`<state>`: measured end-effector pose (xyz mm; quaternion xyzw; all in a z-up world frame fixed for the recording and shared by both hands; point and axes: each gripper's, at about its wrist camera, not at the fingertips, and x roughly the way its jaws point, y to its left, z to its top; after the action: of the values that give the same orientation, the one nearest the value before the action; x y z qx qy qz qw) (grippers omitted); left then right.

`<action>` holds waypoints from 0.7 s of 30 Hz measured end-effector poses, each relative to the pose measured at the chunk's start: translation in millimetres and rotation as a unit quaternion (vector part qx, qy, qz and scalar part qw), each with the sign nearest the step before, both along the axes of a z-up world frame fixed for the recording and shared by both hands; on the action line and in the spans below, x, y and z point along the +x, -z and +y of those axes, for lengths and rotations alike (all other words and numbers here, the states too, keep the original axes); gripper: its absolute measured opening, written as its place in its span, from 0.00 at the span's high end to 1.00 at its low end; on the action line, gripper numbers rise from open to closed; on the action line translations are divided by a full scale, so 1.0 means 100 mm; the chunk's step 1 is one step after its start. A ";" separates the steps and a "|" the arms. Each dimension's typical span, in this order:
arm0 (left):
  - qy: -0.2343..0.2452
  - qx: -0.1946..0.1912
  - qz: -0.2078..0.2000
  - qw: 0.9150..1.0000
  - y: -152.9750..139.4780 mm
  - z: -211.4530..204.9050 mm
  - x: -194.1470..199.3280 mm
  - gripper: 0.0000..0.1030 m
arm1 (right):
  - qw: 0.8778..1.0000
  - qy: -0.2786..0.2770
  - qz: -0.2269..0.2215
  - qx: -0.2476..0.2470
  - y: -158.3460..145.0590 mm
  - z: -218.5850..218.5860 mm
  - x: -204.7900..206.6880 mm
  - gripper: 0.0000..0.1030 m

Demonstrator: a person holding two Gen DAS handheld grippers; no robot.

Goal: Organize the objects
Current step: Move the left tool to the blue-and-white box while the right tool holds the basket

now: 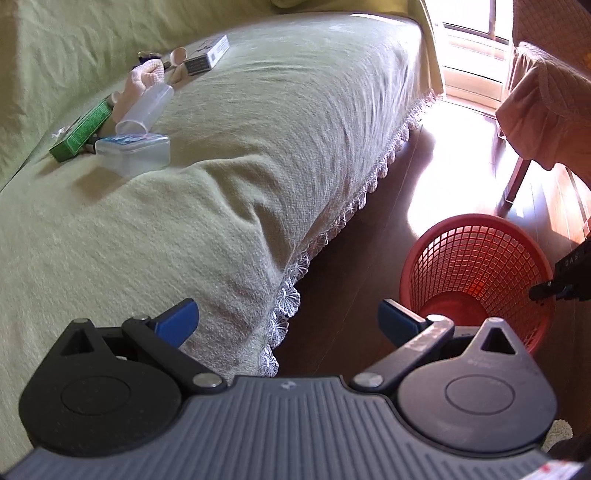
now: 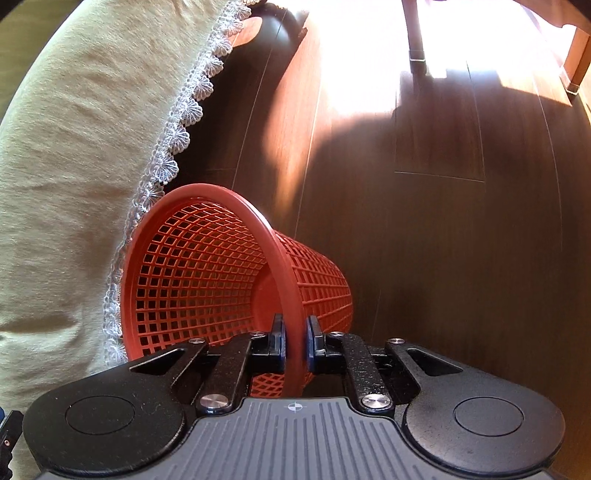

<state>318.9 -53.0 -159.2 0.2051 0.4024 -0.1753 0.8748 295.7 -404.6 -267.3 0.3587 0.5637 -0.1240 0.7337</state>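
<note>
A red mesh basket stands on the wooden floor beside the sofa. My right gripper is shut on the basket's rim; its tip shows in the left wrist view. My left gripper is open and empty above the sofa's edge. On the sofa seat at the far left lie a clear plastic box, a green box, a clear tube, a pale glove and a white carton.
The sofa has a green cover with a lace hem. A chair with an orange cover stands at the right, its legs on the sunlit floor. A window is at the back.
</note>
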 end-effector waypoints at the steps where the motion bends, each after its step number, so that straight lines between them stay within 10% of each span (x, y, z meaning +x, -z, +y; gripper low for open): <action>1: -0.001 -0.005 0.001 1.000 -0.03 0.00 0.04 0.01 | 1.000 0.001 0.004 -0.001 -0.03 0.06 0.04 0.93; 21: 0.034 0.034 0.018 0.999 -1.17 0.47 1.02 0.07 | 0.999 0.028 0.021 -0.020 -1.88 0.92 0.79 0.93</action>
<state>421.0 -6.5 -41.9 0.2450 0.4170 -0.1949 0.8533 374.5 -312.3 -79.0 0.3570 0.5662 -0.1636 0.7247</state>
